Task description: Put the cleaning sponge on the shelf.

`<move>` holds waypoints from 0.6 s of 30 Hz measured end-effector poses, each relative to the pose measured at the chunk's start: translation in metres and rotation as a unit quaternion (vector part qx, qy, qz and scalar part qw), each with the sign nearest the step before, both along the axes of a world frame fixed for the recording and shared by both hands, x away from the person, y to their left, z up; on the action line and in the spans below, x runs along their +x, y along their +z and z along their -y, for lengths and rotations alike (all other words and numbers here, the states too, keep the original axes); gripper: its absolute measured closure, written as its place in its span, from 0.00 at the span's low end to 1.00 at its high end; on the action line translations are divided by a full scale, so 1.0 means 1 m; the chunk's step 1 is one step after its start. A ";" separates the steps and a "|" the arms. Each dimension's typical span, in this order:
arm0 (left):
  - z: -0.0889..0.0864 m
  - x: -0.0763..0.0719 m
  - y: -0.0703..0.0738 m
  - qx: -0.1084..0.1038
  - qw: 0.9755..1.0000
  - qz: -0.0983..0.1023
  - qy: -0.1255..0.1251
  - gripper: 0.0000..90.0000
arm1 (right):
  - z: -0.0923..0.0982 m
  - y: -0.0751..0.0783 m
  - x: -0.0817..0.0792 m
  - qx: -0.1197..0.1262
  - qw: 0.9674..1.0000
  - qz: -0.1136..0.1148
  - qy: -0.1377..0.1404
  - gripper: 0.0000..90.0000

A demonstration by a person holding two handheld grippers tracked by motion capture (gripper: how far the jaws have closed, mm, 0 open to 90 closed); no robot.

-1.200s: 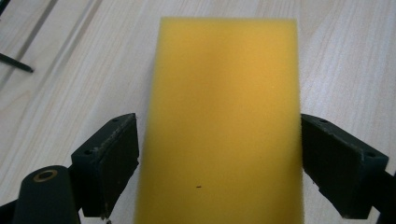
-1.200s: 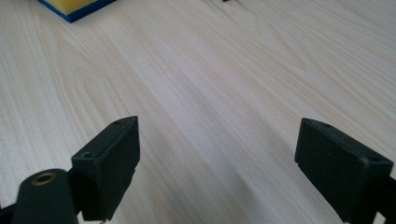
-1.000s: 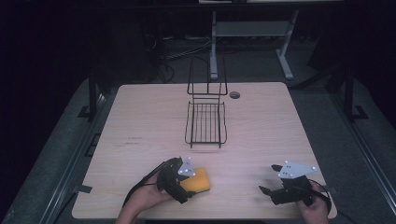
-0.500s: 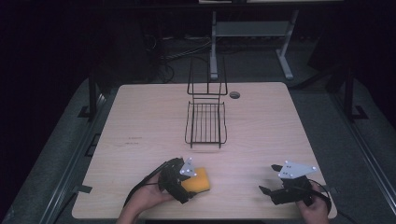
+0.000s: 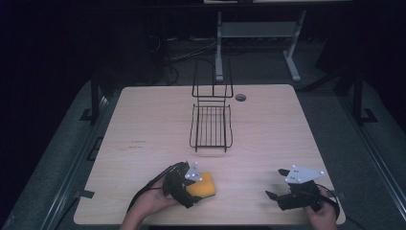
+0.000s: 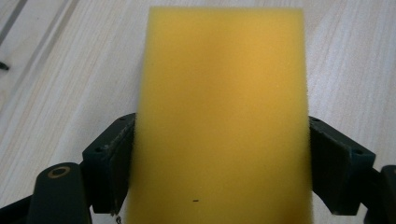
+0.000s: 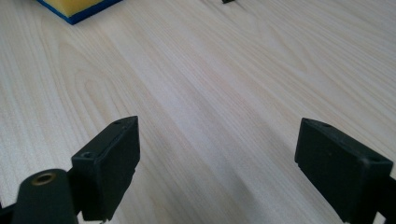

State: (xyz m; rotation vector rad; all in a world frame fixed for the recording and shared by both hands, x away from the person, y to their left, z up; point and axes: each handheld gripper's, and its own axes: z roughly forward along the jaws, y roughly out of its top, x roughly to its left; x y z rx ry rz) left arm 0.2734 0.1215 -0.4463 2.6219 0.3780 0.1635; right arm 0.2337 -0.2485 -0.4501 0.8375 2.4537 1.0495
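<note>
The left gripper (image 5: pixel 191 188) is seen at the near edge of the table (image 5: pixel 143 124), its two black jaws pressed against the long sides of a yellow sponge (image 5: pixel 203 185), which is held between them; in the left gripper view the sponge (image 6: pixel 219 112) is shown reaching forward past the jaw pads over the pale wood. In the right gripper view a blue underside is shown along the sponge's edge (image 7: pixel 77 9). The right gripper (image 5: pixel 277 191) is held low near the front right corner, well apart from the sponge, with its jaws spread wide and nothing between them, bare wood being seen in the gap. Farther back, near the table's middle, a black wire rack (image 5: pixel 211 125) is set, with its back raised upright. A small round grommet (image 5: pixel 240 97) is seen just beside the rack's far right.
</note>
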 end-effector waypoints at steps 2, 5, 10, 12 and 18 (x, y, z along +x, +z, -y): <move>0.000 0.000 -0.001 0.002 1.000 -0.002 0.000 0.21 | 0.000 0.000 0.000 -0.001 1.000 0.000 0.000 0.15; 0.001 0.000 -0.001 0.002 1.000 -0.004 0.000 0.22 | 0.000 0.000 0.000 -0.001 1.000 0.000 0.000 0.15; 0.001 0.000 0.000 0.002 1.000 -0.001 -0.005 0.23 | 0.000 0.000 0.000 0.000 1.000 0.001 0.000 0.15; 0.001 0.000 0.002 0.001 1.000 0.000 -0.007 0.24 | 0.001 0.000 0.000 0.001 1.000 0.000 -0.001 0.15; 0.002 0.001 0.004 0.001 1.000 -0.002 -0.009 0.24 | 0.001 -0.001 0.001 0.003 1.000 0.001 -0.001 0.15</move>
